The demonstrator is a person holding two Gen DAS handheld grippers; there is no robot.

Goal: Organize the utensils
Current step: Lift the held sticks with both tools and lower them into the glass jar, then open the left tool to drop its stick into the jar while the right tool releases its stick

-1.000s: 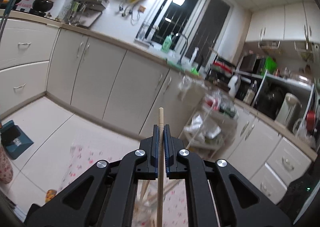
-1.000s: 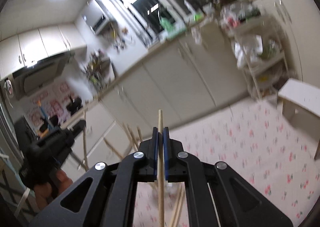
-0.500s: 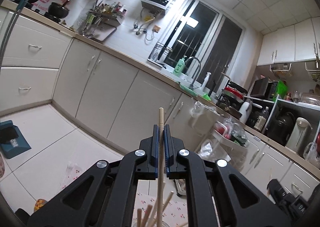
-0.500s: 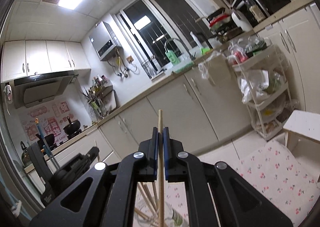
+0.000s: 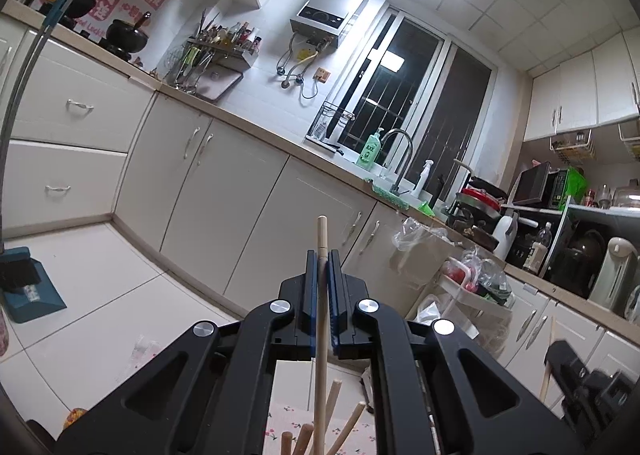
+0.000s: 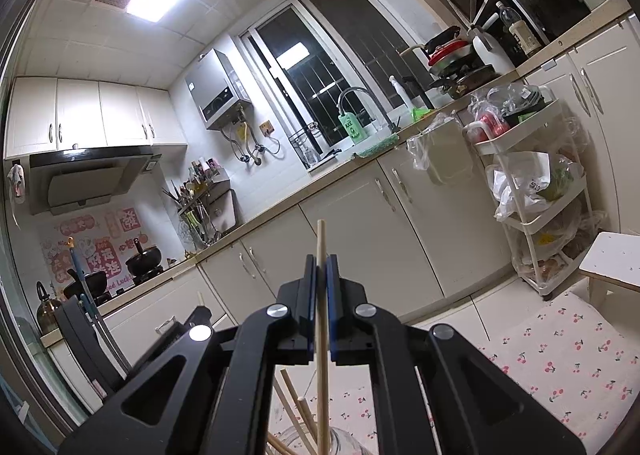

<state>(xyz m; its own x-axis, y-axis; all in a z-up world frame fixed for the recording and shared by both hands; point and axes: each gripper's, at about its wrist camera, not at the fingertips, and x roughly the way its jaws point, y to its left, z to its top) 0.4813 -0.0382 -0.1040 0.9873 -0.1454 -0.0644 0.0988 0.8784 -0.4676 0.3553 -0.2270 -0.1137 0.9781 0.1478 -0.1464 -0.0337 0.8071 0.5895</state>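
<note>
- Holding one wooden chopstick each, both grippers are clamped narrow: the left gripper (image 5: 321,255) pinches the left chopstick (image 5: 321,319) between its blue pads, and the right gripper (image 6: 320,259) pinches the right chopstick (image 6: 321,331) the same way.
- Each stick's long axis runs straight up through the jaws, its top end poking above the pads and its lower end dropping out of the bottom of the frame.
- Directly below each gripper is the target: a clear glass jar (image 6: 344,441), its rim just visible in the right wrist view, with loose chopsticks (image 6: 298,409) leaning in it at angles. The left wrist view shows the same leaning sticks (image 5: 334,423) under its jaws, but the jar itself is hidden there.
- The coming move looks like a straight lowering, each stick going end-first into the jar; the splayed sticks could snag the incoming ones.
- I cannot tell which hand is nearer; both seem to hang over the jar, and each gripper shows at the edge of the other's view.
- The jar stands on a cherry-print cloth (image 6: 560,359) in a kitchen with cream cabinets (image 5: 248,211) and a sink under a dark window (image 5: 396,103).
</note>
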